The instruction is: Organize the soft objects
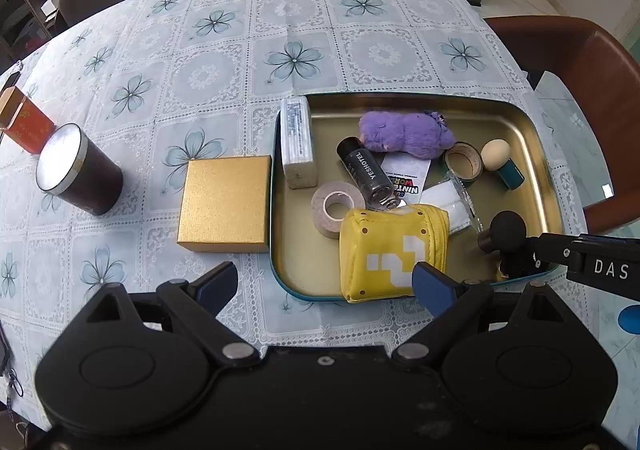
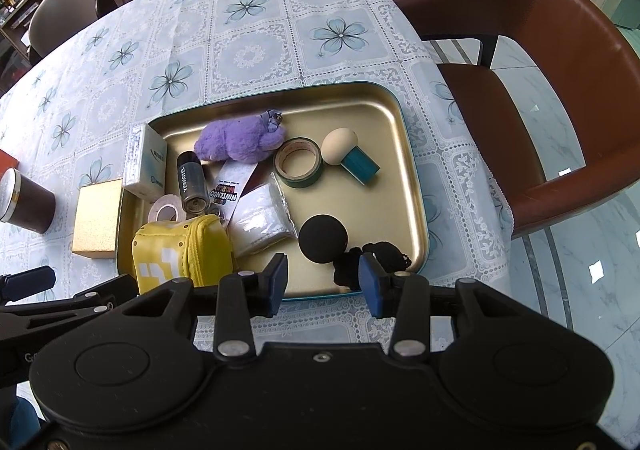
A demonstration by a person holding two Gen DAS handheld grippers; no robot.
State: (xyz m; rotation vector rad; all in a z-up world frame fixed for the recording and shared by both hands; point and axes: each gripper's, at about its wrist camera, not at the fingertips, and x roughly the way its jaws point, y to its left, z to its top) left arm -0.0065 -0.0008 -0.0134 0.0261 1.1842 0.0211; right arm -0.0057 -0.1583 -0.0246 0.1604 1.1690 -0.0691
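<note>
The gold tray [image 2: 412,186] sits near the tabletop's right edge. In it, the purple plush toy [image 2: 236,142] lies toward the far side and the yellow pouch [image 2: 180,254] fills the near left corner. The left gripper [image 1: 326,282] has its jaws spread wide, empty, the pouch just beyond its right pad. The right gripper [image 2: 322,282] holds its jaws partly apart, gripping nothing, a black ball [image 2: 323,239] just beyond them.
</note>
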